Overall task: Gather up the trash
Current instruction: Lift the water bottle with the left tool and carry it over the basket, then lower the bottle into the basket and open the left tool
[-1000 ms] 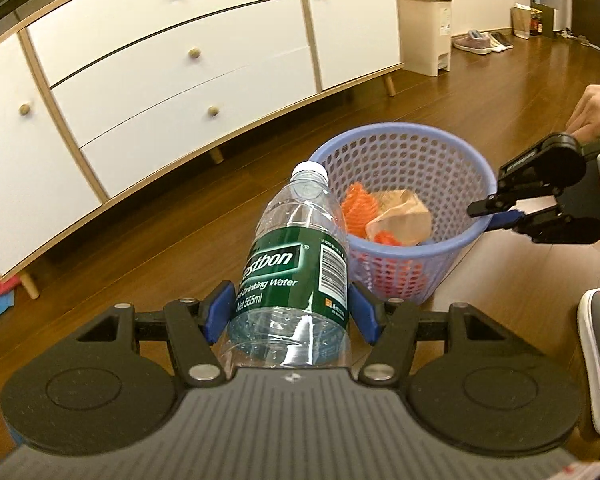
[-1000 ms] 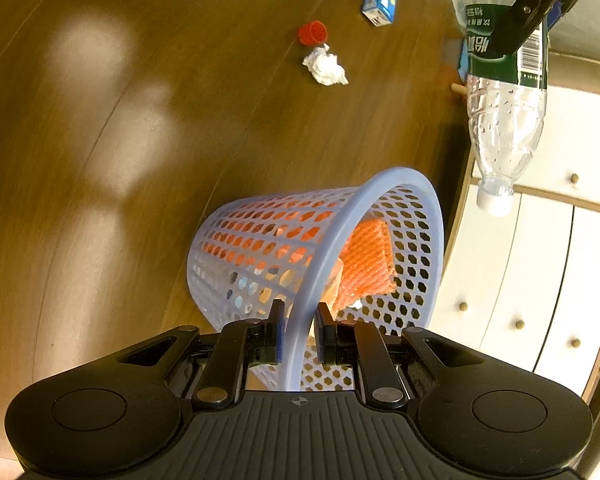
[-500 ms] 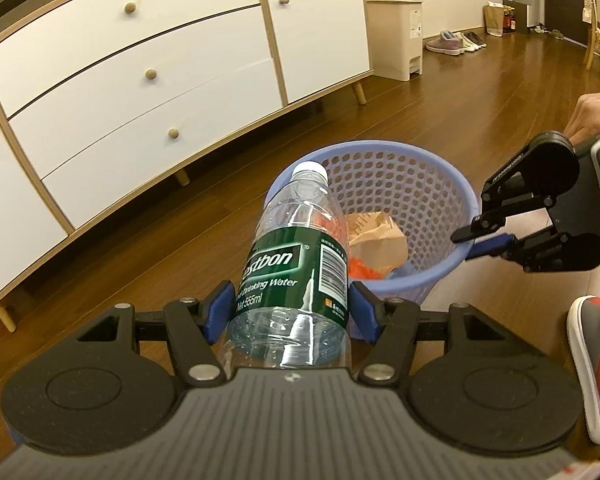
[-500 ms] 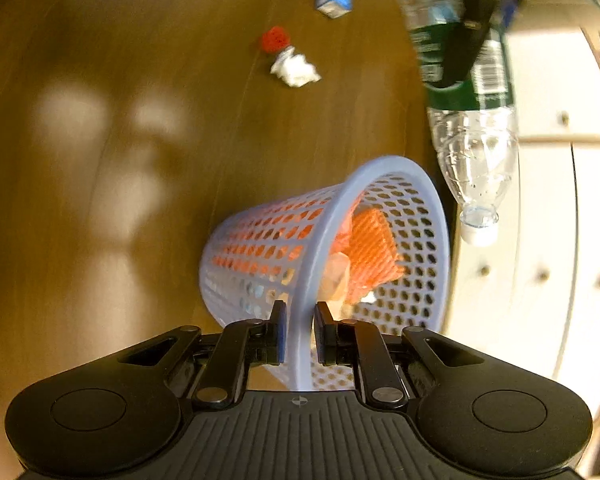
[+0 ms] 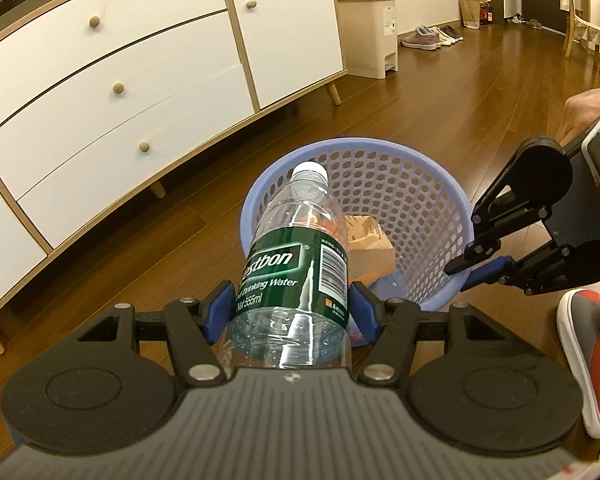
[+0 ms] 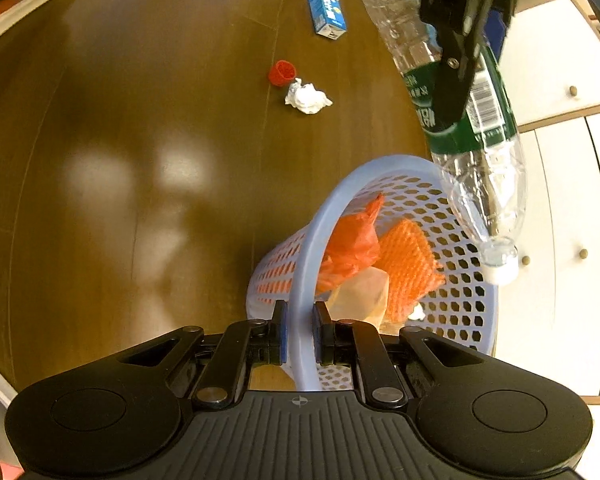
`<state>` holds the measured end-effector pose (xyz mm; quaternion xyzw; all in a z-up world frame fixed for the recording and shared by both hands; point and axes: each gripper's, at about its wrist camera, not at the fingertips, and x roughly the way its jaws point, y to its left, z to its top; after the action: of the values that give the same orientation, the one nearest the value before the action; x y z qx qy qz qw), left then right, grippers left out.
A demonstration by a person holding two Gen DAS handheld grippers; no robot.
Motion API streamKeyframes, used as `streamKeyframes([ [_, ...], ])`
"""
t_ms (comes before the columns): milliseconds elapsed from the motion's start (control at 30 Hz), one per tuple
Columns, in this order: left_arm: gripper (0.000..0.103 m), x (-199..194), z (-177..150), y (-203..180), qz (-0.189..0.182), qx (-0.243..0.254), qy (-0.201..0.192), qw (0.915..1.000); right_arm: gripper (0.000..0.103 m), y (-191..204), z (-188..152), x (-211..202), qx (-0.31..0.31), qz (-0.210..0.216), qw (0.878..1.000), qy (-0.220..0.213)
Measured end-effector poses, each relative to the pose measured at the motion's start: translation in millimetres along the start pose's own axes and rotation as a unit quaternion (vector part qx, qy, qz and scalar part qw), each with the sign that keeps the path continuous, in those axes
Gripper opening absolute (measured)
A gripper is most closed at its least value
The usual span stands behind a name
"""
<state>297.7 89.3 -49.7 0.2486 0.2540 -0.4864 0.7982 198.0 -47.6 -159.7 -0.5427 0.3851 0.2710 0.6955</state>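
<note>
Clearly we pinch the rim of the lavender perforated plastic basket (image 6: 452,280) with our right gripper (image 6: 299,334), tilting its mouth toward the incoming load. Our left gripper (image 5: 292,312) is clamped around the clear plastic water bottle with the green label (image 5: 296,264), cap forward, poised just above the opening, apparently for dropping in.

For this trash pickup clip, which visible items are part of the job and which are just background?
Part of the job:
water bottle in the left gripper
blue basket, rim held by the right gripper
crumpled tissue
red cap
small blue carton

Just lying about:
white dresser
beige pedal bin
shoes by the wall
</note>
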Motion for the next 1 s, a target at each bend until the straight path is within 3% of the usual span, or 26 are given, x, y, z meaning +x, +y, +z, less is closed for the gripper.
streamKeyframes([
  [1000,0.058,14,4,-11,-0.026,0.027,0.006,0.9993,0.009,1,-1,-12,-0.009,0.022,1.0,-0.005],
])
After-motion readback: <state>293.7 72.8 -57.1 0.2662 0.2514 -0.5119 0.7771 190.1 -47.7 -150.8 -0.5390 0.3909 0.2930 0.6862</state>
